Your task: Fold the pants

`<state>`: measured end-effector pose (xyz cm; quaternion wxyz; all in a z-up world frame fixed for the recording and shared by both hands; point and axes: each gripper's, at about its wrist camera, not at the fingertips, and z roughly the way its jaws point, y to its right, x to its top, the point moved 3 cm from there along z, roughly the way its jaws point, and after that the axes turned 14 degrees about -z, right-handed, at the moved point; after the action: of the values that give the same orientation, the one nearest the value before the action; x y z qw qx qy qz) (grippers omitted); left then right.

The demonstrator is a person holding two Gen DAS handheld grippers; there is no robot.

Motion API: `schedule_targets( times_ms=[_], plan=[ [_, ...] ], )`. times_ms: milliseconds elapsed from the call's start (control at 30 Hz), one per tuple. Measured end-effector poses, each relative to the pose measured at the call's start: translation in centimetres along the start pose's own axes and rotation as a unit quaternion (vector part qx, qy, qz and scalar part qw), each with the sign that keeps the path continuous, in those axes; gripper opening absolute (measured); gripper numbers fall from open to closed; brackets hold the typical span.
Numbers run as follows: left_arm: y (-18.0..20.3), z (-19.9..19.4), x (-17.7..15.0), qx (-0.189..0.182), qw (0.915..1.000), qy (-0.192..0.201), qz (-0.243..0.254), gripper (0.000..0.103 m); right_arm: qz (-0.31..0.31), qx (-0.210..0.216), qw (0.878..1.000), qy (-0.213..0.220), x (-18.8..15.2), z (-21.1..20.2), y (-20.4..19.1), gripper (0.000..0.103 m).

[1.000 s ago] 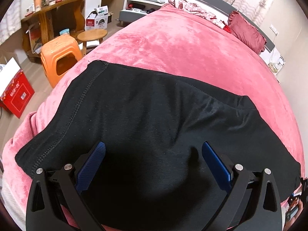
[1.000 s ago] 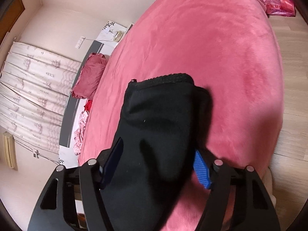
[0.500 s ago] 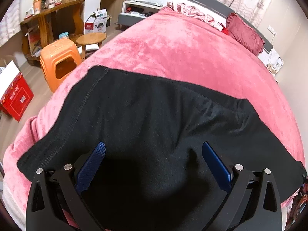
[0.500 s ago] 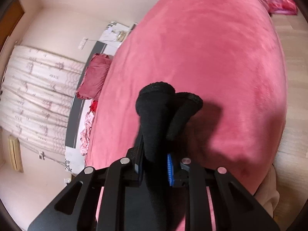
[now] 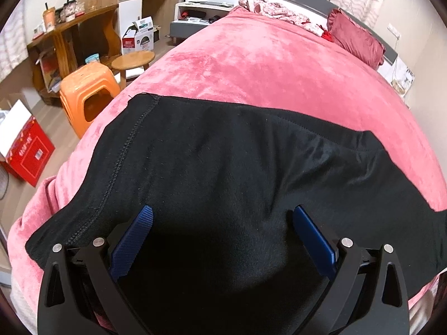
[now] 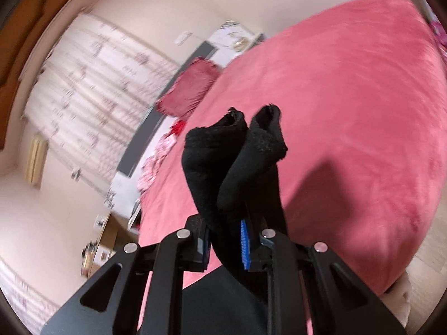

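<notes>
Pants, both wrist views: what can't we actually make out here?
- Left wrist view: the near part of the pants lies behind the open left tongs, and their right end runs off the edge.
- Right wrist view: the right tongs are shut on a bunched end; which end is unclear.
- Right wrist view: motion blur smears the curtains and the pillow.

Both wrist cams close over bed (image 5: 279, 64).

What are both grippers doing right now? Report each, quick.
Left gripper: open, jaws spread over the black pants, gripping nothing.
Right gripper: shut on a bunched end of the black pants, lifted above the bed.
</notes>
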<state>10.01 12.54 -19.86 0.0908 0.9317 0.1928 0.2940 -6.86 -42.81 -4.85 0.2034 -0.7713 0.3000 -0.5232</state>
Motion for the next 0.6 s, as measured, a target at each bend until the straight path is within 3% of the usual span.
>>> schedule_targets(
  times_ms=[167, 267, 467, 600],
  plan=[
    [0.0, 0.1, -0.1, 0.001, 1.0000, 0.000, 0.002, 0.099, -0.047, 0.050, 0.998, -0.014, -1.0, 0.7, -5.3, 0.016],
    [0.0, 0.1, -0.1, -0.003, 1.0000, 0.001, -0.005, 0.099, -0.105, 0.078, 0.991, -0.033, -2.2, 1.6, -9.5, 0.016],
    [-0.3, -0.2, 0.0, -0.018, 0.9996, 0.004, -0.022, 0.099, -0.219, 0.125, 0.963, -0.096, -7.7, 5.3, -17.1, 0.016],
    [-0.3, -0.4, 0.1, -0.028, 0.9991, 0.002, -0.030, 0.099, -0.243, 0.139, 0.948, -0.149, -12.9, 8.2, -19.2, 0.017]
  ],
)
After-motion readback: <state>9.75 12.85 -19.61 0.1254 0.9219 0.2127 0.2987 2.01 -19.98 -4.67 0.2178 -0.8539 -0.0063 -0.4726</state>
